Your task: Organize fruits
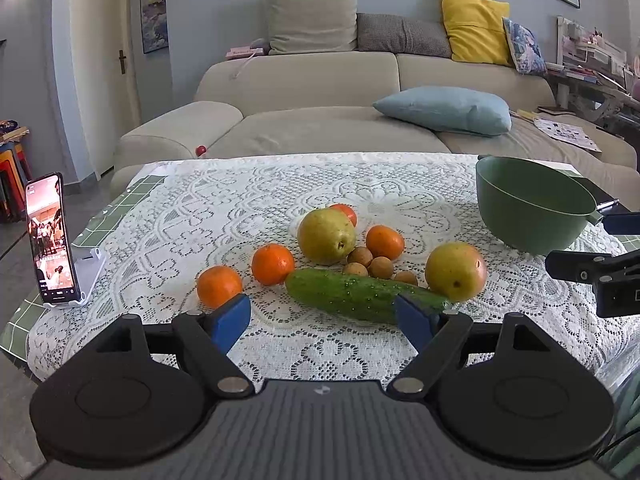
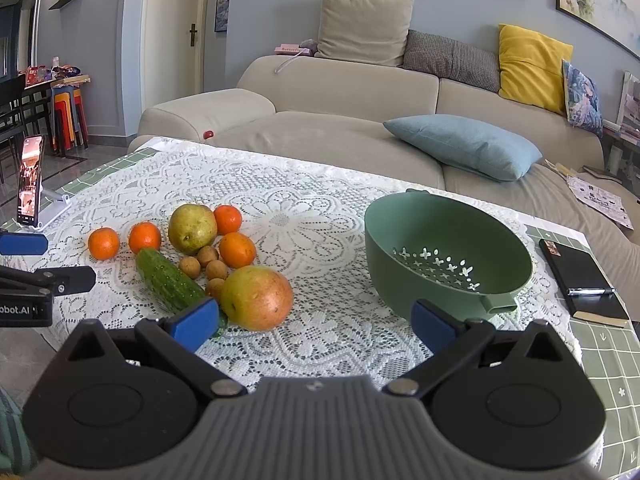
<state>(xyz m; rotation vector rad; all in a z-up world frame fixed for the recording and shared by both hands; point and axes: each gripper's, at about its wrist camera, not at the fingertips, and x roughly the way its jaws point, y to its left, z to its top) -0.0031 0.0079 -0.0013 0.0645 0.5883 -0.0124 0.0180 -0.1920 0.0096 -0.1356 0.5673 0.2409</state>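
On the lace cloth lie a cucumber (image 1: pixel 360 294) (image 2: pixel 168 280), two yellow-red pears (image 1: pixel 326 235) (image 1: pixel 455 271) (image 2: pixel 256 298) (image 2: pixel 192 228), several tangerines (image 1: pixel 219 286) (image 2: pixel 237 249) and several small brown longans (image 1: pixel 360 257) (image 2: pixel 216 270). An empty green colander bowl (image 1: pixel 532 206) (image 2: pixel 444 252) stands to the right of them. My left gripper (image 1: pixel 322 320) is open and empty, just short of the cucumber. My right gripper (image 2: pixel 314 322) is open and empty, between the near pear and the bowl.
A phone on a white stand (image 1: pixel 50 244) (image 2: pixel 30 180) stands at the table's left edge. A black notebook with a pen (image 2: pixel 582 282) lies right of the bowl. A beige sofa (image 1: pixel 320 120) with cushions runs behind the table.
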